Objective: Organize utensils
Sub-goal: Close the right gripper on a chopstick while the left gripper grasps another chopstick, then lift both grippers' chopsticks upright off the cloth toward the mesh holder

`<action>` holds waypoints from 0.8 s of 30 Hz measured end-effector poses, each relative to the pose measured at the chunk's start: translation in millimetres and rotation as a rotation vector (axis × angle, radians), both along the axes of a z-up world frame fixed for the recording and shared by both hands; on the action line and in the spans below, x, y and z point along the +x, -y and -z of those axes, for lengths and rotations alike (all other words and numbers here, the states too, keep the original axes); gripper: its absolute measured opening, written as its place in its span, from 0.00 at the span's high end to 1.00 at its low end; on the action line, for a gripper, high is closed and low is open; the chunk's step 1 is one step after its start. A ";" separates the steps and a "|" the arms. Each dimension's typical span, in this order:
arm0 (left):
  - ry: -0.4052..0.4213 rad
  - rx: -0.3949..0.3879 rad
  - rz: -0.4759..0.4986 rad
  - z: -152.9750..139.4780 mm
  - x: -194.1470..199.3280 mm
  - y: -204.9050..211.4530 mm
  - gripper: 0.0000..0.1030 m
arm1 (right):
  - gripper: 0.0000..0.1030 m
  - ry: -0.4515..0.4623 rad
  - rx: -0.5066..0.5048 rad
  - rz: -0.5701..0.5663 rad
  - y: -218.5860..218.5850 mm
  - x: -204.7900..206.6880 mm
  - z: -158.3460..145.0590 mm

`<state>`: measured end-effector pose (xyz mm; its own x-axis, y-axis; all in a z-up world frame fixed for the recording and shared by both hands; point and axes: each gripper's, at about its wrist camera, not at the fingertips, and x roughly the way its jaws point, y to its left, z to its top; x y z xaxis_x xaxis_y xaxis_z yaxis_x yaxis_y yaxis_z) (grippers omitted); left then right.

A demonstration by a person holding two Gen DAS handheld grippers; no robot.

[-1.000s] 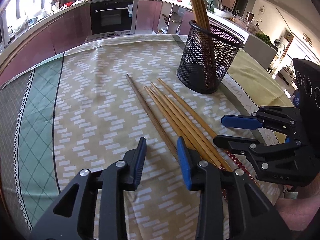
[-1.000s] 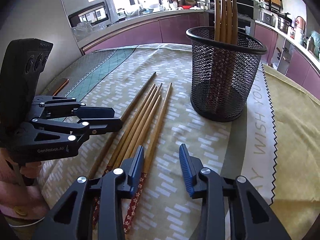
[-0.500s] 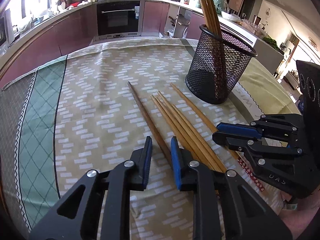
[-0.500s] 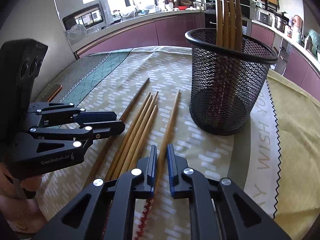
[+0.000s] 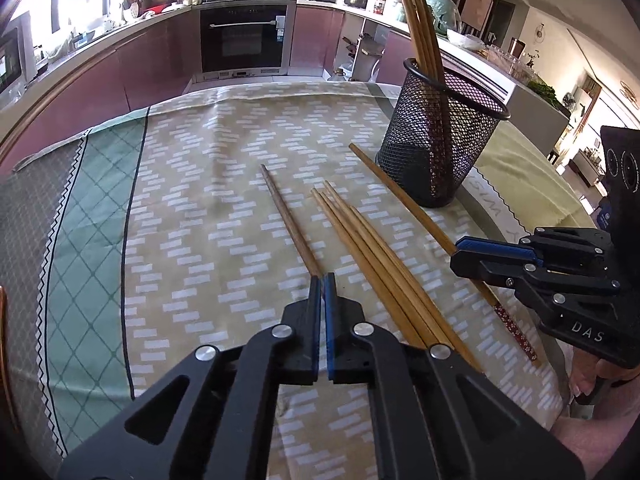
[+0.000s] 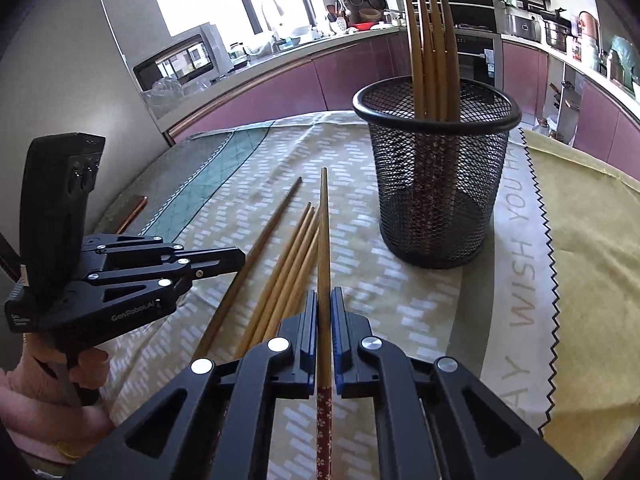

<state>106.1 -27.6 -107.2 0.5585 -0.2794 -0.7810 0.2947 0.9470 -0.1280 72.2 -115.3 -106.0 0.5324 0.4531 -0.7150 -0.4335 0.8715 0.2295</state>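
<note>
Loose wooden chopsticks lie on the patterned tablecloth [image 5: 192,208] in front of a black mesh cup [image 5: 440,152] [image 6: 436,184] that holds several upright chopsticks. My left gripper [image 5: 321,280] [image 6: 240,258] is shut on the dark chopstick [image 5: 288,216] [image 6: 264,236], which lies apart on the left. My right gripper [image 6: 325,296] [image 5: 456,250] is shut on a light chopstick [image 6: 324,232] [image 5: 400,196] with a red flowered end; its tip points towards the cup. Between the two lies a bundle of three chopsticks [image 5: 372,264] [image 6: 288,268].
A yellow cloth with a zigzag edge [image 6: 592,240] covers the table to the right of the cup. A thin copper-edged object [image 6: 134,210] lies at the table's far left. Purple kitchen cabinets and an oven [image 5: 244,40] stand behind the table. A hand holds each gripper.
Both grippers have closed, the left on the dark chopstick, the right on the red-ended one. That chopstick has come away from the bundle, towards the cup.
</note>
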 end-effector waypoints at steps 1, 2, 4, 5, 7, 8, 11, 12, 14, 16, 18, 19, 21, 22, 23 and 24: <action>-0.003 0.002 -0.007 0.5 0.9 -0.7 0.89 | 0.94 0.001 0.000 -0.002 0.4 -1.6 0.1; -0.004 0.000 -0.007 0.8 1.4 -0.8 0.87 | 0.94 0.000 0.001 -0.003 0.1 -2.0 0.3; -0.011 -0.010 -0.005 1.2 2.8 -1.1 0.79 | 0.94 -0.003 0.005 -0.008 -2.6 -0.6 0.5; -0.021 -0.019 -0.003 2.0 3.7 -1.5 0.76 | 0.94 -0.003 0.005 -0.011 -3.2 -1.0 0.7; -0.029 -0.014 -0.003 4.9 5.0 0.3 0.76 | 0.94 -0.004 0.003 -0.013 -4.9 -1.0 0.8; -0.025 -0.005 0.000 5.5 5.0 1.9 0.75 | 0.94 -0.006 0.005 -0.015 -3.3 -0.7 1.1; -0.017 0.013 0.005 5.8 6.4 5.6 0.76 | 0.94 -0.009 0.004 -0.021 -4.9 -1.0 1.6; -0.015 0.020 0.004 5.6 7.3 6.3 0.76 | 0.94 -0.010 0.004 -0.024 -7.2 -0.7 2.0; -0.007 0.043 -0.002 5.5 9.2 8.9 0.83 | 0.94 -0.010 0.002 -0.033 -9.3 -1.2 2.7; -0.005 0.045 -0.008 5.4 9.4 9.5 0.86 | 0.94 -0.011 0.001 -0.039 -12.3 -0.9 3.3; 0.003 0.048 -0.020 5.0 8.4 10.1 0.87 | 0.94 -0.013 0.001 -0.041 -12.9 -0.4 4.0; 0.006 0.049 -0.027 4.3 7.7 9.2 0.89 | 0.94 -0.013 0.003 -0.041 -12.6 -0.1 4.2; 0.008 0.044 -0.033 2.5 5.6 7.4 0.92 | 0.94 -0.013 0.006 -0.042 -10.7 -0.2 4.2; 0.009 0.039 -0.034 1.3 3.7 6.1 0.93 | 0.94 -0.011 0.008 -0.042 -9.9 -0.4 4.2; 0.011 0.032 -0.031 -0.2 1.2 4.8 0.93 | 0.94 -0.009 0.011 -0.042 -9.2 -0.7 3.6; 0.013 0.019 -0.021 -2.4 -1.8 3.9 0.93 | 0.94 -0.008 0.015 -0.042 -8.4 -0.8 2.6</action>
